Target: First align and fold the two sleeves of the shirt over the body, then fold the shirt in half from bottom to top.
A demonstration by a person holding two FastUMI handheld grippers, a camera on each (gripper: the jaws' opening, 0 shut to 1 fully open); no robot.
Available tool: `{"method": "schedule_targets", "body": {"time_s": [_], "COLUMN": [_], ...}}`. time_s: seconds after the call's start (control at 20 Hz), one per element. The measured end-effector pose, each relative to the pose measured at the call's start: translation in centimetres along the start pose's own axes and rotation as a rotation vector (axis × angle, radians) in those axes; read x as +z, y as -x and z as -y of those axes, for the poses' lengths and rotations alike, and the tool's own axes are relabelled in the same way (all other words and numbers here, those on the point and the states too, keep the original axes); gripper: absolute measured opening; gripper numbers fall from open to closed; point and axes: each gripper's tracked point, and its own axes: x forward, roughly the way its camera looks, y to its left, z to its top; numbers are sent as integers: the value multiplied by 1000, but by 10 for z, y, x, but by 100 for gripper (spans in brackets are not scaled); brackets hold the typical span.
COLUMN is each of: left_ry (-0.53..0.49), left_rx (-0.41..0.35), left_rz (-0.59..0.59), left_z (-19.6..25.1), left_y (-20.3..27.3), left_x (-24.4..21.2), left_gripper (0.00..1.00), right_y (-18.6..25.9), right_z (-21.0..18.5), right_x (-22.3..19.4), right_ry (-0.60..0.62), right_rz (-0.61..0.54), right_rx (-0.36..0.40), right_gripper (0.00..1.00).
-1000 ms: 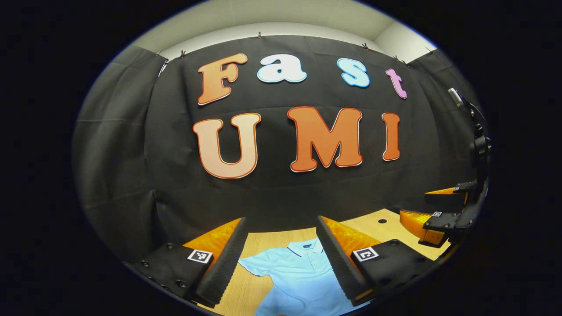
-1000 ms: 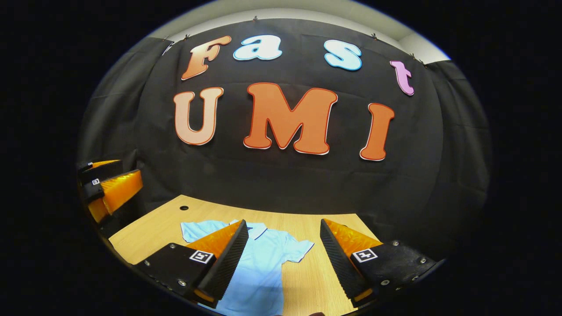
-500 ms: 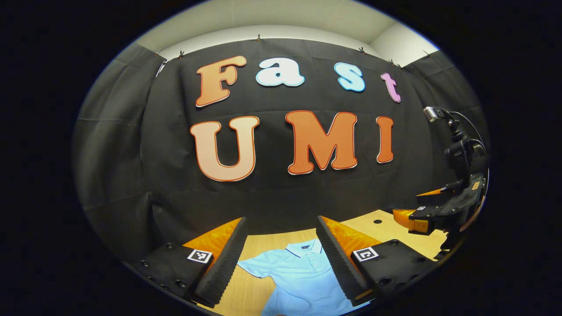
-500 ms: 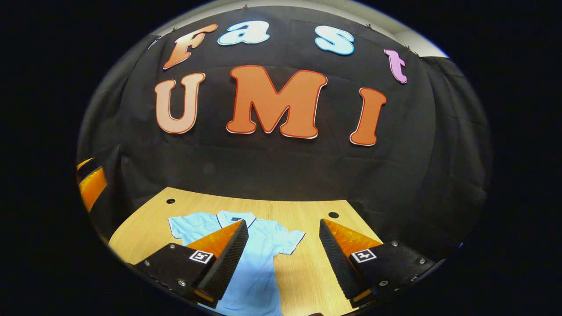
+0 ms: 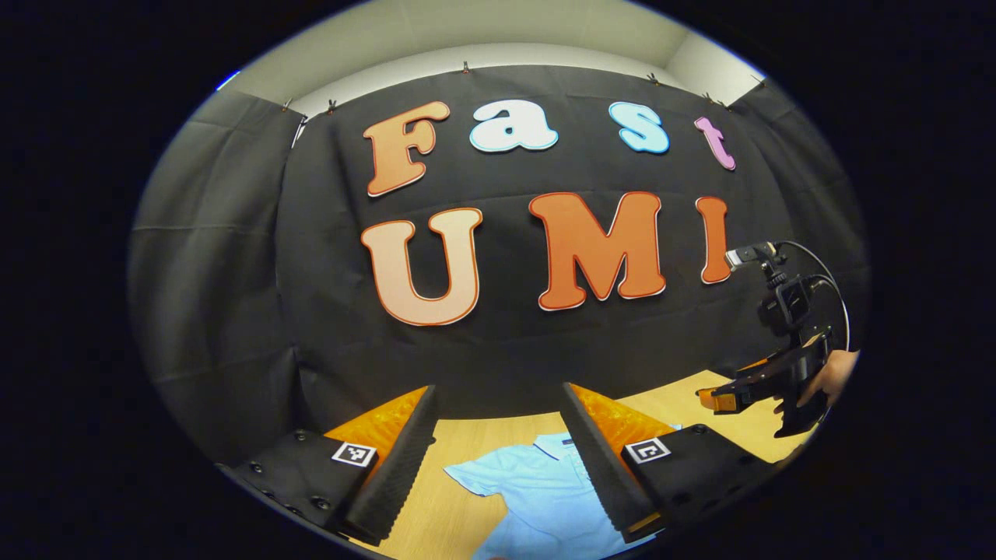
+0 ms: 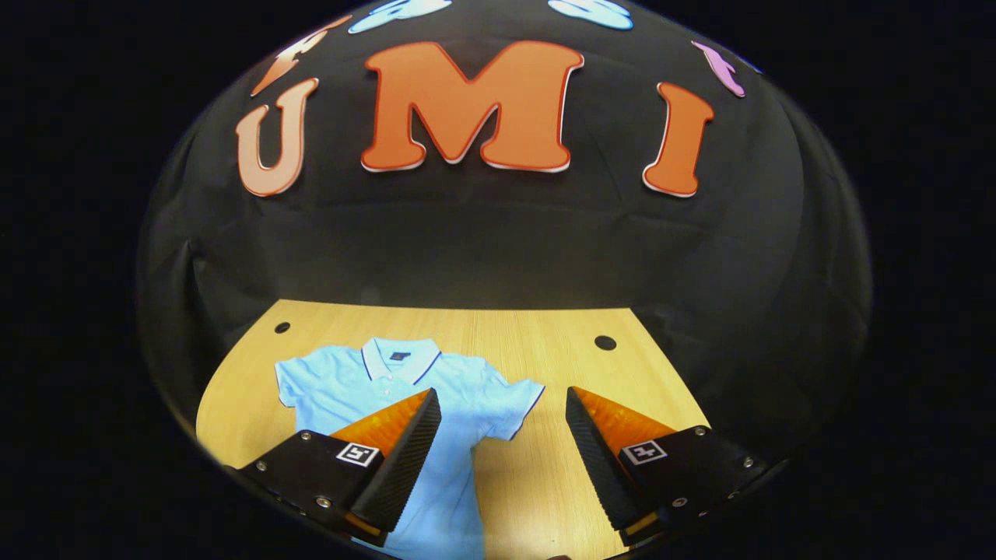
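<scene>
Right gripper view: shirt flat on table, collar toward the wall, long axis running away from the camera.
Right gripper: spread, empty, above the nearer sleeve.
Left gripper: spread, empty, above the other sleeve.
Nearer hand: each to its own side, likely.
</scene>
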Motion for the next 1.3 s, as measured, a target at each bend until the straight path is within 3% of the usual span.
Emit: {"method": "schedule_targets", "body": {"time_s": [0.6, 1.05, 1.3], "left_ry": [-69, -60, -67], "left_rx": [113, 141, 144], "left_rz": [-121, -164, -168], "left_z": [16, 31, 39], "left_y": [-17, -19, -23], "left_x": [-24, -35, -32], "left_gripper": [100, 100, 100], "right_y": [-124, -183, -203], "right_z": [19, 20, 13], "right_x": [-74, -113, -126], "right_ry": [13, 12, -9], "right_rz": [-374, -510, -558], "right_rx": [27, 21, 17], "right_gripper": [94, 83, 71]}}
